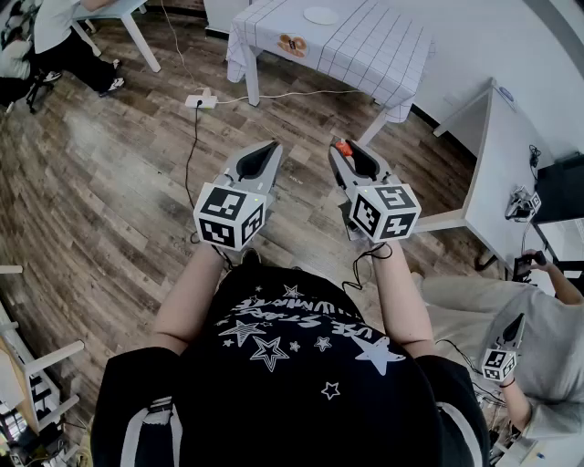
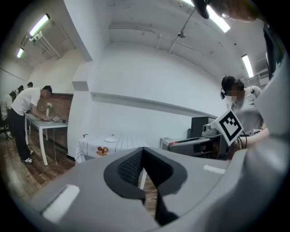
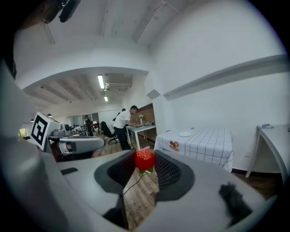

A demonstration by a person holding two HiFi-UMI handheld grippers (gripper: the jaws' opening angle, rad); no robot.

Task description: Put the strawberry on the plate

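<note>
A red strawberry (image 3: 144, 159) with green leaves sits between the tips of my right gripper (image 3: 145, 166), whose jaws are shut on it. In the head view the strawberry (image 1: 341, 146) shows as a red spot at the right gripper's (image 1: 346, 155) nose. A small white plate (image 1: 320, 15) lies on the checked tablecloth far ahead, also seen as the plate (image 3: 185, 134) and the plate (image 2: 110, 139) in the gripper views. My left gripper (image 1: 270, 148) is held level beside the right one, its jaws (image 2: 142, 152) shut together with nothing between them. Both grippers hang over the wooden floor, well short of the table.
The table with the white checked cloth (image 1: 365, 50) stands ahead, an orange print (image 1: 292, 44) on its near side. A power strip (image 1: 203, 100) and cable lie on the floor. A white desk (image 1: 497, 155) stands right, with a seated person (image 1: 538, 365) holding another gripper. Another person (image 1: 64, 41) bends at the far left table.
</note>
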